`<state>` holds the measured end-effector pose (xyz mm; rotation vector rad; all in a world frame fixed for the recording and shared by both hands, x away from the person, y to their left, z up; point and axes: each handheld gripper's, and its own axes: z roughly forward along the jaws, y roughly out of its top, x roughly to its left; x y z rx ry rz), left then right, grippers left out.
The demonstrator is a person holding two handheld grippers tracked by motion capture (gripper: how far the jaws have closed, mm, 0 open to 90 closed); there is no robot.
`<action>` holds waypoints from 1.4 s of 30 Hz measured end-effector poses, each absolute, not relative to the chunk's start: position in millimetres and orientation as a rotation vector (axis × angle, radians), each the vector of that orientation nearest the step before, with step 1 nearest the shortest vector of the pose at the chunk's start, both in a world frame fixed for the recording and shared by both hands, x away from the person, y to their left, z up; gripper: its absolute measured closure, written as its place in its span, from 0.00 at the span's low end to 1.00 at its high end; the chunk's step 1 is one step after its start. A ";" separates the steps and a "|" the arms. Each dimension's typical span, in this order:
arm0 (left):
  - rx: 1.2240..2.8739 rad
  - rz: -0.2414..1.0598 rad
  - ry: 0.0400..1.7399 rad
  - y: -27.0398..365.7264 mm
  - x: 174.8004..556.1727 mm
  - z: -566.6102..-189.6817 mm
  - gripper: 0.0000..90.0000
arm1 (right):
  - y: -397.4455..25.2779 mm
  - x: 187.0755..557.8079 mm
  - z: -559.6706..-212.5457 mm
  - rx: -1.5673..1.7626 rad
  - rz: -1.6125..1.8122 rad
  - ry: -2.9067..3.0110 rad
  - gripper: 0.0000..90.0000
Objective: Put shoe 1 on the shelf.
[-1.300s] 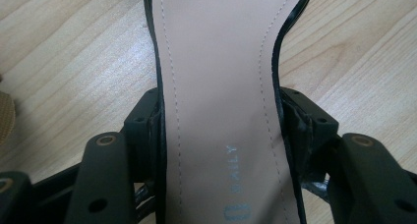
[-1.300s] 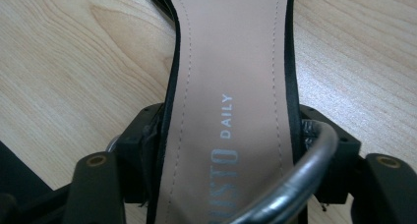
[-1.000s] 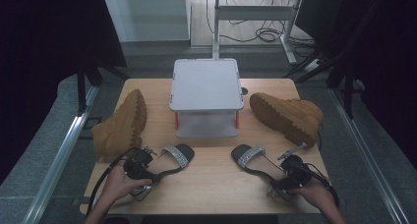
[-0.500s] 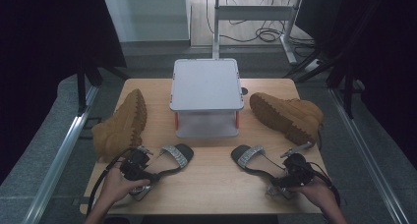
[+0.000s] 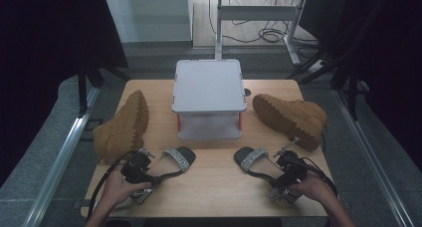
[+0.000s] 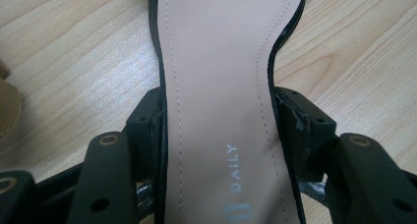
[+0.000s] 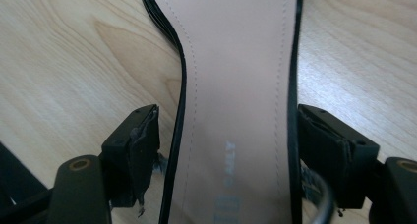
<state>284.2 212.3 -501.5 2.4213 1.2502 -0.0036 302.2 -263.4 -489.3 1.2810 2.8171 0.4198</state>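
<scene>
A: Where do your tongs stand?

B: Your left gripper [image 5: 141, 168] straddles the heel end of the left sandal [image 5: 171, 163]. In the left gripper view its pads [image 6: 290, 117] press both edges of the insole [image 6: 216, 86], closed onto the narrow waist of the sole.

A: And the other?

B: Your right gripper [image 5: 287, 173] sits over the heel end of the right sandal [image 5: 259, 160]. In the right gripper view the right pad [image 7: 324, 140] touches the sole's edge, while the left pad [image 7: 140, 140] stands just apart from it with a strip of table between, so the jaws are only part closed and not clamped.

A: What lies ahead of the tongs?

B: Both sandals point away from you along the jaws, glittery straps at the far end. Beyond them stands the white shelf [image 5: 209, 85], with one tan boot [image 5: 122, 125] ahead of your left gripper and another boot [image 5: 291, 115] ahead of your right.
</scene>
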 end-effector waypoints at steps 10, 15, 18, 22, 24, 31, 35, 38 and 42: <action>2.417 -0.002 1.250 212.7 284.9 -501.3 0.47 | -257.2 310.3 -496.3 1.271 0.301 2.873 0.35; 2.414 -0.004 1.249 212.7 284.3 -501.5 0.47 | -253.3 317.7 -496.0 1.281 0.339 2.877 0.34; 2.413 -0.006 1.251 213.5 284.3 -501.3 0.47 | -249.7 320.1 -498.5 1.284 0.308 2.887 0.35; 2.411 -0.003 1.254 214.7 284.4 -501.1 0.47 | -248.1 320.1 -498.6 1.279 0.284 2.891 0.42; 2.408 -0.001 1.255 215.2 284.3 -501.0 0.47 | -248.6 319.5 -498.2 1.263 0.263 2.890 0.45; 2.387 0.010 1.259 217.4 283.7 -499.9 0.47 | -249.4 320.4 -497.6 1.275 0.264 2.868 0.47; 2.354 0.019 1.270 219.1 283.8 -498.3 0.47 | -255.8 320.5 -498.1 1.321 0.354 2.858 0.47; 2.342 0.024 1.270 219.6 284.0 -496.5 0.47 | -257.1 321.2 -498.2 1.329 0.375 2.849 0.48; 2.324 0.020 1.271 219.9 284.9 -494.6 0.47 | -256.5 322.9 -494.0 1.327 0.383 2.838 0.48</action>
